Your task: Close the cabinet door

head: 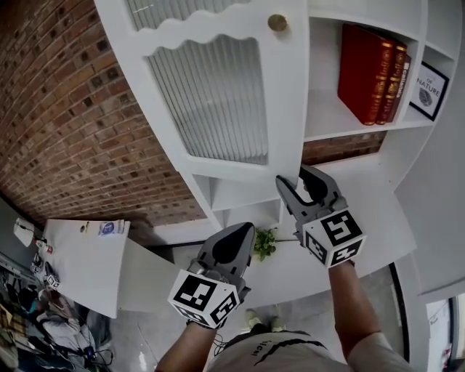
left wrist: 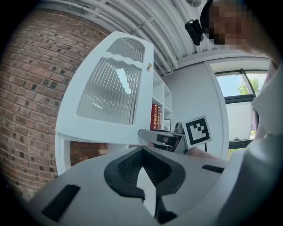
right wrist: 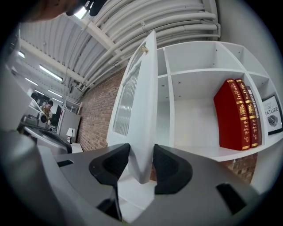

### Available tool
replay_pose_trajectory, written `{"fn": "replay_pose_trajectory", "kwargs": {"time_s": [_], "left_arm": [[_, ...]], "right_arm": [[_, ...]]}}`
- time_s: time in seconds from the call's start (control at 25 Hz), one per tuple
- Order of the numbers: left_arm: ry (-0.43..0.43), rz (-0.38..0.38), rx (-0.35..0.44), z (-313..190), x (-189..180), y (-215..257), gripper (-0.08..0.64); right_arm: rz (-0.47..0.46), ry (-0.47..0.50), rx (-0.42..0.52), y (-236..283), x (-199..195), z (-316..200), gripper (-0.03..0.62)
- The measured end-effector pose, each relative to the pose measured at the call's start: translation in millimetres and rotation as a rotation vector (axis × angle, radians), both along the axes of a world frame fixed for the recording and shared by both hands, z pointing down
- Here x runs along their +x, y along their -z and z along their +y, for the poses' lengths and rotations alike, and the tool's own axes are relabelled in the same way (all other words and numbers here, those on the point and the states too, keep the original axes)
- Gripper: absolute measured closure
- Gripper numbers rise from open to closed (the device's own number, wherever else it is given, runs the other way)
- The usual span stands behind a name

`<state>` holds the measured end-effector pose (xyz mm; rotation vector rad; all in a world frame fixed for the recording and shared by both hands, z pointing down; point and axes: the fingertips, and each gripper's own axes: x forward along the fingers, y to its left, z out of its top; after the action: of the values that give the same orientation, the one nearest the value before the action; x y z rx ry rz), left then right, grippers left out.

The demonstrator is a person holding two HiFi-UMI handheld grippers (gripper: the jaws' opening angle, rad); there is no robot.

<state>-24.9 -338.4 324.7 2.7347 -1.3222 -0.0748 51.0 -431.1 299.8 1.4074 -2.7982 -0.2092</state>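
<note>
The white cabinet door with ribbed glass and a brass knob stands swung out from the white shelf unit. My right gripper straddles the door's lower free corner. In the right gripper view the door edge runs between the black pads, with slight gaps at each side, so the right gripper is open. My left gripper hangs lower and to the left, clear of the door, its fingers together and empty. The left gripper view shows the left gripper shut and the door's front.
Red books and a framed print stand on the open shelf. A brick wall lies to the left of the cabinet. Below are a small green plant and a white table.
</note>
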Motion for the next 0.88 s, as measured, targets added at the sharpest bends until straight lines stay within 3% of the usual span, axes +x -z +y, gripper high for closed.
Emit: {"fn": "replay_pose_trajectory", "kwargs": {"time_s": [0.2,0.36,0.72,0.88], "left_arm": [[-0.03,0.006,-0.002,-11,-5,2,0.551],[-0.045,0.007,0.003,-20,-9,-2,0.551],[-0.09,0.006,-0.01,-29,-13,-10,0.551],[-0.072,0.002,-0.017,-34,-13,-7,0.551]], "right_arm": [[0.008,-0.044,0.002,-1,2,-14,0.413],[0.057,-0.153,0.037,1,5,-28,0.408],[0.038,-0.198,0.024,0,5,-47,0.402],[0.038,-0.191,0.02,1,6,-60,0.4]]}}
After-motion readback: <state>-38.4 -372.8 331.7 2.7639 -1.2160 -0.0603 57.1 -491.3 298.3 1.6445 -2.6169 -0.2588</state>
